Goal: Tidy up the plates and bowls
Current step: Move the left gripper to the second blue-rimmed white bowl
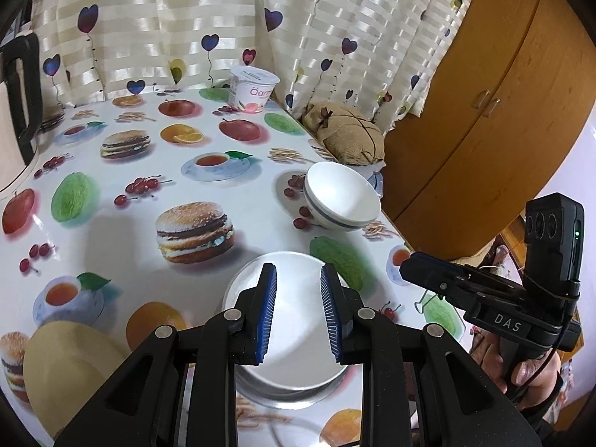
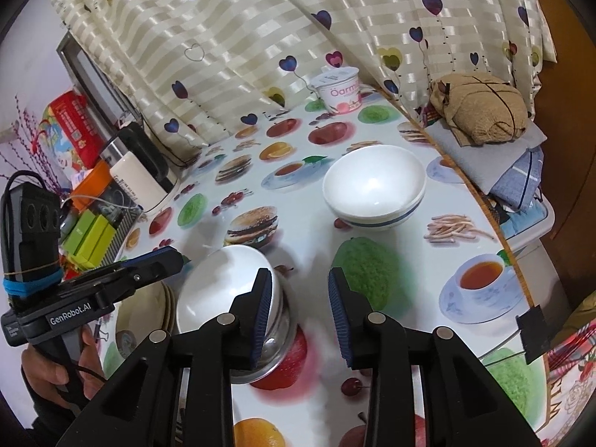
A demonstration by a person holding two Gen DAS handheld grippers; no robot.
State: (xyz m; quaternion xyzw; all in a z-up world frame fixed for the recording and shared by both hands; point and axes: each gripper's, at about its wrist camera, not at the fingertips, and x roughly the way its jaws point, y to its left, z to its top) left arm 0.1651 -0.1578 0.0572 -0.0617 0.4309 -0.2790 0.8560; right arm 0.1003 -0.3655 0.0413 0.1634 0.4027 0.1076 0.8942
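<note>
Both hand-held grippers, left [image 1: 298, 290] and right [image 2: 299, 294], hover apart over a white bowl [image 1: 287, 335]; blue-banded bowls [image 2: 374, 188] sit at one o'clock.

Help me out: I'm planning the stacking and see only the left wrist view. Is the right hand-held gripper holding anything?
Observer: No. The right wrist view shows the right hand-held gripper open, with nothing between its pads.
Operator: Is the beige plate at my lower left a single one?
Observer: No, it is a stack. At least two rims show on the beige plates, which sit beside the steel bowl that holds the white bowl.
</note>
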